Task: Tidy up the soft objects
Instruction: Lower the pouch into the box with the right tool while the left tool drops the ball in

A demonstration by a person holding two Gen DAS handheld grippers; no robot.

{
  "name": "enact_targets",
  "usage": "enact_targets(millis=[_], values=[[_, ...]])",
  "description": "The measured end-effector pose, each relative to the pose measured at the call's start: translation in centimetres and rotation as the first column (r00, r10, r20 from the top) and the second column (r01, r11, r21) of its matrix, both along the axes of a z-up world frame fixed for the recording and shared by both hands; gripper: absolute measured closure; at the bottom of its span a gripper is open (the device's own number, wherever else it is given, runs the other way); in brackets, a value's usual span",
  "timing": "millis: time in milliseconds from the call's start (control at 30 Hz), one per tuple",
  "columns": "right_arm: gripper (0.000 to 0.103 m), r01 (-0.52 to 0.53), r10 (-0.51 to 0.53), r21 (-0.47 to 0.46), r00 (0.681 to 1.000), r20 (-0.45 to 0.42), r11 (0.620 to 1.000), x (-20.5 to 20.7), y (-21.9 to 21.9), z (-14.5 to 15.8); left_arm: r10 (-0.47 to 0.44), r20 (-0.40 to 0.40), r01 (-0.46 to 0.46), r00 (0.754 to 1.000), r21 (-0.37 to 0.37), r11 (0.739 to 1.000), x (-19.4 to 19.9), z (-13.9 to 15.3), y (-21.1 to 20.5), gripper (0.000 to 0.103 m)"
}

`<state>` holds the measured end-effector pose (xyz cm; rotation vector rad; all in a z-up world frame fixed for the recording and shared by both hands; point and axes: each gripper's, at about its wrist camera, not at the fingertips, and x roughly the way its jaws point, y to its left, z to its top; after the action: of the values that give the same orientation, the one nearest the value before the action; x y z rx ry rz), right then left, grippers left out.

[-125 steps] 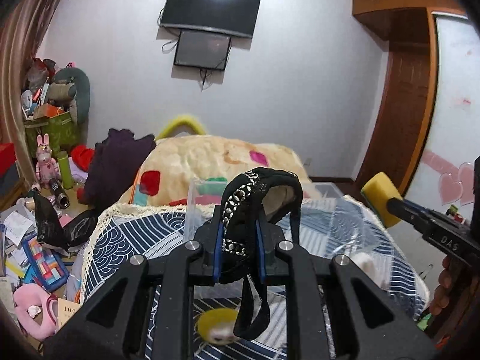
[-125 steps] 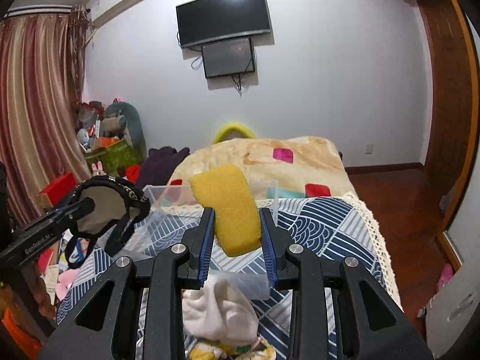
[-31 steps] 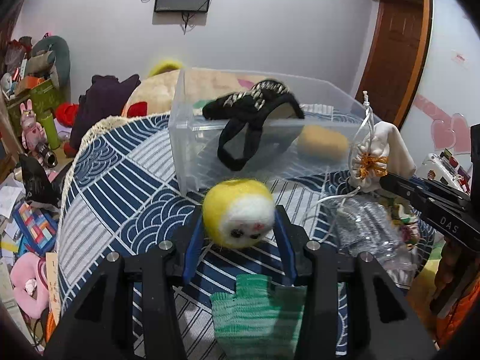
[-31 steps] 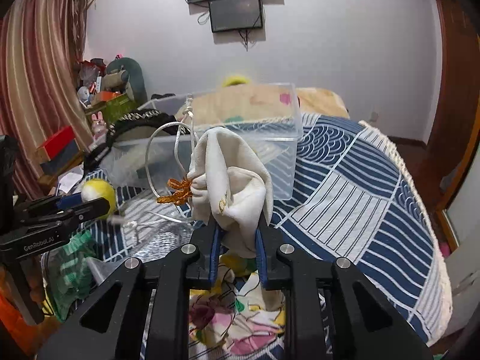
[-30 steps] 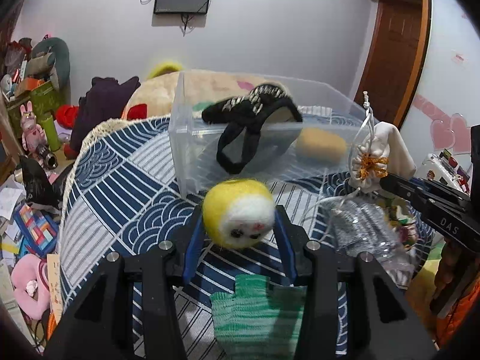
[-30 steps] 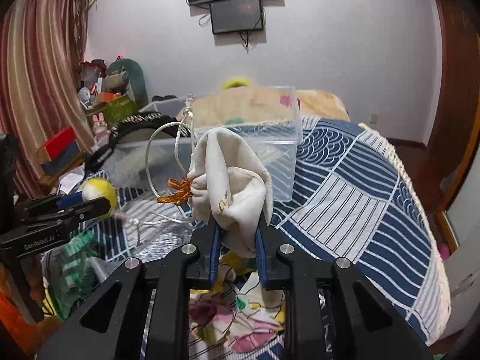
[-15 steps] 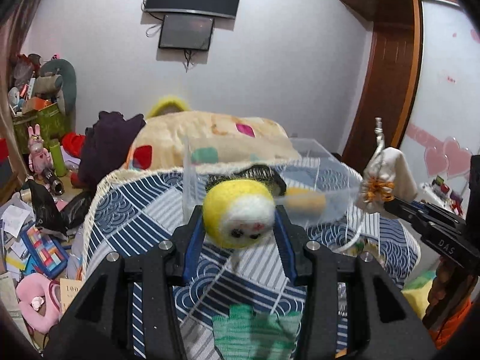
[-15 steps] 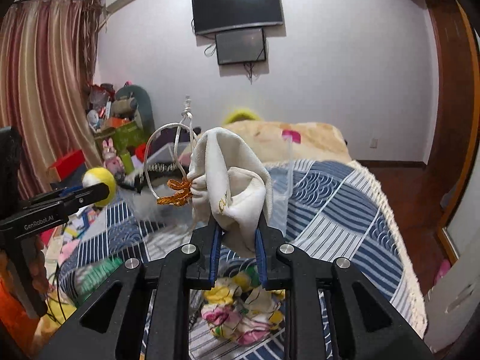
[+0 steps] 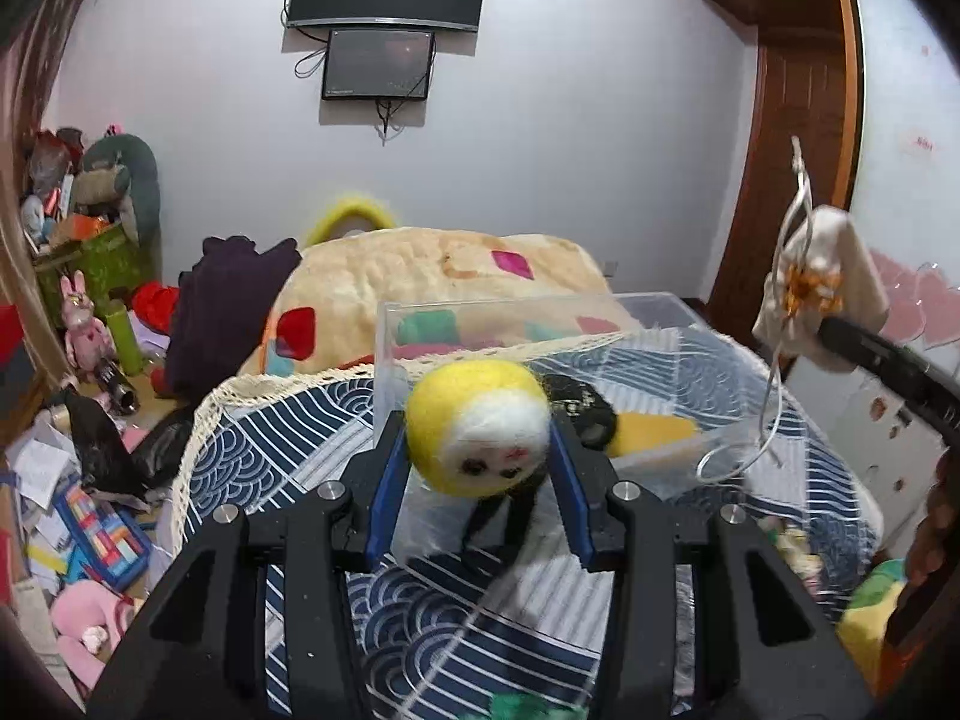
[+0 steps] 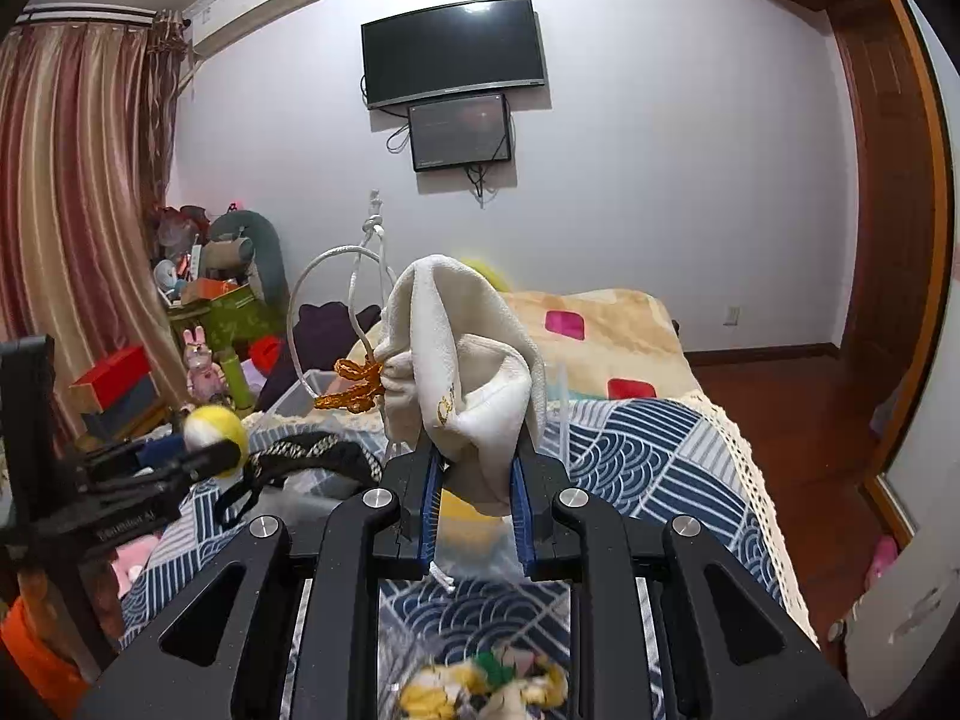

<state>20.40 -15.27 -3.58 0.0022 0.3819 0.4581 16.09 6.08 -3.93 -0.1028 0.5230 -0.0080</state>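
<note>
While the left gripper [image 9: 477, 495] hangs above the bed [image 9: 288, 444], its fingers [image 9: 384, 495] pinch one yellow ball [image 9: 477, 441] with a small face, held just this side of the clear bin [image 9: 540, 336]. Two things already lie in that bin: a black band [image 9: 579, 408] and a yellow sponge [image 9: 654, 432]. At the right edge of this view one white pouch [image 9: 840, 288] hangs from the other tool, its cord looping down. A green cloth [image 9: 522, 708] shows at the bottom, not yet sorted.

From the right wrist, the right gripper [image 10: 477, 501] has its fingers [image 10: 429, 501] pressed on the pouch [image 10: 462, 372], held high over the bed; the ball [image 10: 216, 426] sits at left. One flowered cloth [image 10: 486, 684] lies below. I judge the job about half done: two in, two in hand, at least two left.
</note>
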Motion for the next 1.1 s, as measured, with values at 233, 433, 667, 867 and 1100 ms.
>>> enact_targets(millis=[233, 433, 667, 867, 1100], values=[[0.085, -0.061, 0.061, -0.005, 0.995, -0.074, 0.998, 2.6, 2.7, -1.2, -0.010, -0.040, 0.011, 0.999, 0.013, 1.000, 2.0, -0.9, -0.1, 0.058], [0.085, -0.092, 0.084, -0.059, 0.989, -0.118, 0.994, 3.4, 4.9, -2.6, -0.027, -0.104, 0.031, 0.994, 0.041, 0.999, 3.8, -2.2, -0.8, 0.058], [0.085, -0.137, 0.115, -0.103, 0.975, -0.192, 0.985, 4.6, 6.4, -4.4, -0.045, -0.136, 0.045, 0.990, -0.007, 0.999, 4.6, -2.4, -0.3, 0.058], [0.083, -0.153, 0.122, -0.124, 0.967, -0.225, 0.980, 5.0, 6.7, -5.0, -0.031, -0.136, 0.033, 0.990, 0.018, 0.999, 4.6, -2.2, -0.5, 0.049], [0.075, -0.145, 0.118, -0.106, 0.967, -0.228, 0.984, 4.7, 5.7, -4.6, -0.039, -0.112, 0.043, 0.993, 0.037, 0.998, 3.3, -1.7, -1.3, 0.040]])
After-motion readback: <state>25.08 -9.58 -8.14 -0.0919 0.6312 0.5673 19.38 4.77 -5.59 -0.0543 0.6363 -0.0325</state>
